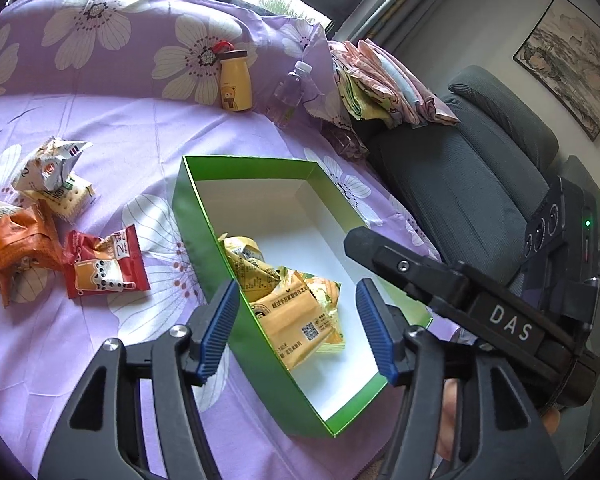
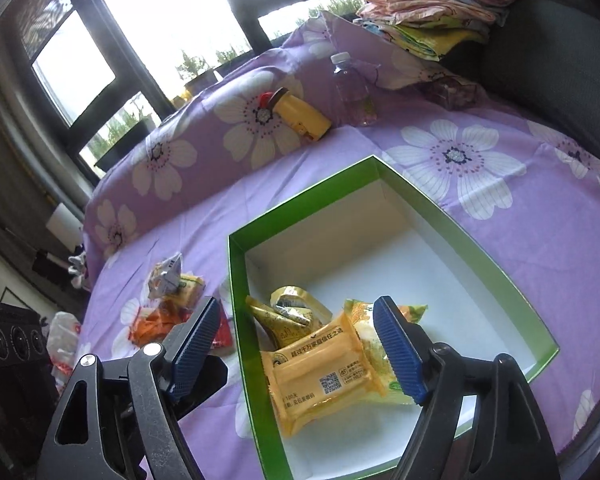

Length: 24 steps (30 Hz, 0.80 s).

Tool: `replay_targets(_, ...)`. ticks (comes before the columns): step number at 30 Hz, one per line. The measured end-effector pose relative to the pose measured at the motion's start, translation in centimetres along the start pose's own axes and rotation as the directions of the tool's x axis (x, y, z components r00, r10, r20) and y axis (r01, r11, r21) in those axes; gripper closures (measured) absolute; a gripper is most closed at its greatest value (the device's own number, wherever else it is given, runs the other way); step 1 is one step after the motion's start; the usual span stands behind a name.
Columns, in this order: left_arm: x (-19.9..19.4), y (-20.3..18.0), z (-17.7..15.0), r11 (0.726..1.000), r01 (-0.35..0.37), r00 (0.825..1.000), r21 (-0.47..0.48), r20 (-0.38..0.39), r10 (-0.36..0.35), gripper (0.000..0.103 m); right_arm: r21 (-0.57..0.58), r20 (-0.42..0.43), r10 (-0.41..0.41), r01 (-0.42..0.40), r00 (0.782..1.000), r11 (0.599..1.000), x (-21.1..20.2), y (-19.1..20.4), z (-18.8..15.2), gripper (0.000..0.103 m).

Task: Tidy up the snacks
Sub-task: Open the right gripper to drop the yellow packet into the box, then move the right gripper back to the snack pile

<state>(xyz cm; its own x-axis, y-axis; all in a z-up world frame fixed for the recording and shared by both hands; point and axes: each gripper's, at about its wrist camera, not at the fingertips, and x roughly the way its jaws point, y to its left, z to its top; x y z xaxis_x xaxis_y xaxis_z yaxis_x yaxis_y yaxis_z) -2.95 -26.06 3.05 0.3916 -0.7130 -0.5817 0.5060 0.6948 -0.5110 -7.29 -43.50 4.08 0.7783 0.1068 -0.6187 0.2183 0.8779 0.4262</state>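
3 yellow snack packets (image 1: 296,312) lie in green box (image 1: 204,248); left gripper (image 1: 296,328) and right gripper (image 2: 300,350) agape, empty; next, fetch red packet (image 1: 104,266).

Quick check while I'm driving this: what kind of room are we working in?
Probably a home living room or sunroom. A floral purple sheet covers the work surface, folded linens sit on a grey sofa, a framed painting hangs on the wall, and big windows look onto plants.
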Motion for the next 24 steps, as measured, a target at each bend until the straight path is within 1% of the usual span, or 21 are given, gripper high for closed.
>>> replay_targets(1, -0.3, 0.2, 0.0, 1.000, -0.009, 1.000, 0.001, 0.006, 0.009, 0.034, -0.003, 0.007, 0.003, -0.002, 1.000, 1.000, -0.1, 0.2, 0.0, 0.020)
replay_targets(3, -1.0, 0.9, 0.1, 1.000, -0.021, 1.000, -0.009, 0.018, 0.021, 0.032, -0.010, 0.019, 0.006, -0.006, 1.000, 1.000, -0.2, 0.7, 0.0, 0.018)
replay_targets(7, -2.5, 2.8, 0.2, 0.998, -0.033, 0.999, -0.057, 0.041, 0.035, 0.028, -0.027, 0.035, -0.006, 0.007, 0.999, 1.000, -0.2, 1.6, -0.1, 0.018)
replay_targets(10, -3.7, 4.3, 0.4, 0.994, -0.042, 0.997, -0.096, 0.063, 0.048, 0.024, -0.047, 0.030, -0.020, 0.022, 0.999, 0.999, 0.1, 2.2, -0.3, 0.018)
replay_targets(12, -4.5, 5.4, 0.4, 0.991, -0.058, 0.995, -0.118, 0.070, 0.067, 0.024, -0.062, 0.028, -0.025, 0.027, 0.999, 0.998, 0.2, 2.6, -0.4, 0.017)
replay_targets(16, -6.1, 7.4, 0.4, 0.983, -0.106, 0.990, -0.153, 0.077, 0.119, 0.024, -0.073, 0.037, -0.030, 0.033, 0.999, 0.997, 0.1, 3.3, -0.7, 0.017)
replay_targets(21, -8.6, 10.3, 0.3, 0.967, -0.160, 0.980, -0.196, 0.084, 0.179, 0.022, -0.087, 0.044, 0.002, 0.002, 0.999, 0.996, 0.0, 4.8, -1.1, 0.017)
replay_targets(24, -9.9, 12.3, 0.2, 0.954, -0.231, 0.967, -0.191, 0.065, 0.247, 0.022, -0.102, 0.045, 0.011, -0.006, 0.999, 0.995, 0.2, 5.8, -1.5, 0.017)
